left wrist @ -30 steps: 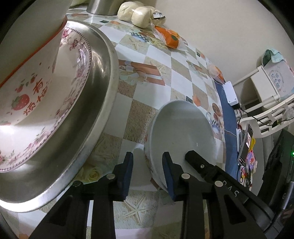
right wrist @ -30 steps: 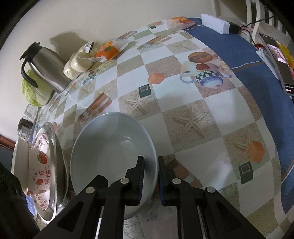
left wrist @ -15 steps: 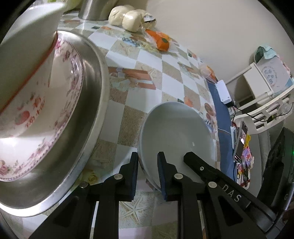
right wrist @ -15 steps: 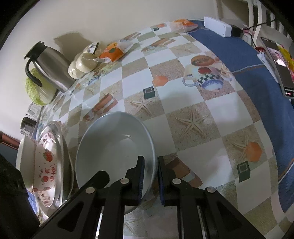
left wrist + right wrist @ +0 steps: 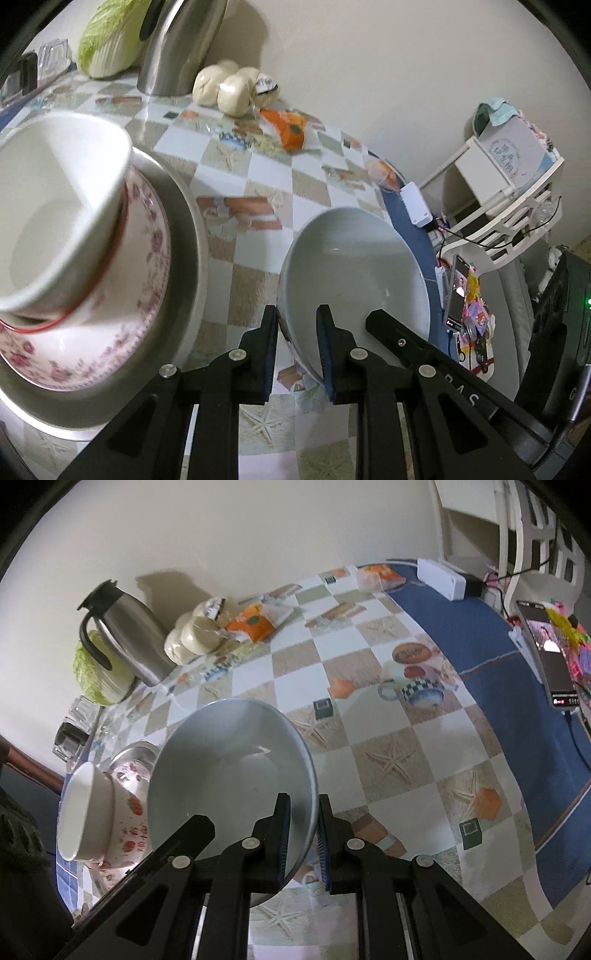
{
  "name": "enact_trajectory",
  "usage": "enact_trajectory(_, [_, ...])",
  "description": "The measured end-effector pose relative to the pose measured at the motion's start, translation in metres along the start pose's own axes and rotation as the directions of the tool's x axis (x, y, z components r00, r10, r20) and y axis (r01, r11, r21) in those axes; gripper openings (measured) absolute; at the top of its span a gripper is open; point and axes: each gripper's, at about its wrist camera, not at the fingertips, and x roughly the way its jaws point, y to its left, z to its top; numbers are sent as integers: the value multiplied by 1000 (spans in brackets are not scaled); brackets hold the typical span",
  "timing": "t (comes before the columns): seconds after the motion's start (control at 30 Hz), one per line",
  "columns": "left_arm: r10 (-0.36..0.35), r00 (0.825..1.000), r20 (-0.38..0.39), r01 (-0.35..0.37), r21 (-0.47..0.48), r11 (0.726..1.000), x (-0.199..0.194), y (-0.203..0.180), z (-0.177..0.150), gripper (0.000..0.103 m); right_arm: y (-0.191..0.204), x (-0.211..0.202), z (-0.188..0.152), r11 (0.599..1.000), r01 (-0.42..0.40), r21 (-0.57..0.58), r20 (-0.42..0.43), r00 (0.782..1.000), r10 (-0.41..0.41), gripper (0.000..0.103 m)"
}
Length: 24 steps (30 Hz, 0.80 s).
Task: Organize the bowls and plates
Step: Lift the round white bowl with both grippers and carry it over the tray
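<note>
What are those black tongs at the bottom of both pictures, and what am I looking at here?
They are handheld grippers, one per hand, each carrying a wide-angle camera looking along its jaws. One picture comes from the left gripper, the other from the right gripper. Both are closed on opposite rims of the same pale bowl, which looks raised off the checkered tablecloth. Beside it, stacked bowls sit in a metal basin. A steel jug and buns stand by the wall.
</note>
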Motion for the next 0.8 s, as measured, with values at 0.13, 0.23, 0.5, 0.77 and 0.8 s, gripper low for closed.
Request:
enact_trajectory(0.13, [-7, 1000, 29, 7, 5, 1000, -14, 5, 6, 22, 14, -9, 1, 1000, -11, -14, 22, 1000, 11, 15])
enact_trajectory(0.23, [-14, 998, 55, 14, 7, 1000, -27, 9, 11, 22, 26, -16, 1, 999, -19, -29, 38, 999, 20, 15])
enact_trajectory(0.5, [-35, 994, 108, 36, -15, 999, -59, 31, 20, 22, 57, -28, -3, 996, -55, -69, 61, 996, 59, 15])
enact_trajectory(0.77, [-28, 987, 156, 31, -20, 999, -86, 50, 24, 22, 89, -34, -8, 990, -90, -107, 71, 993, 98, 15])
enact_trajectory(0.8, [-25, 986, 162, 28, -19, 999, -90, 53, 25, 22, 94, -35, -8, 989, -95, -113, 73, 992, 103, 15])
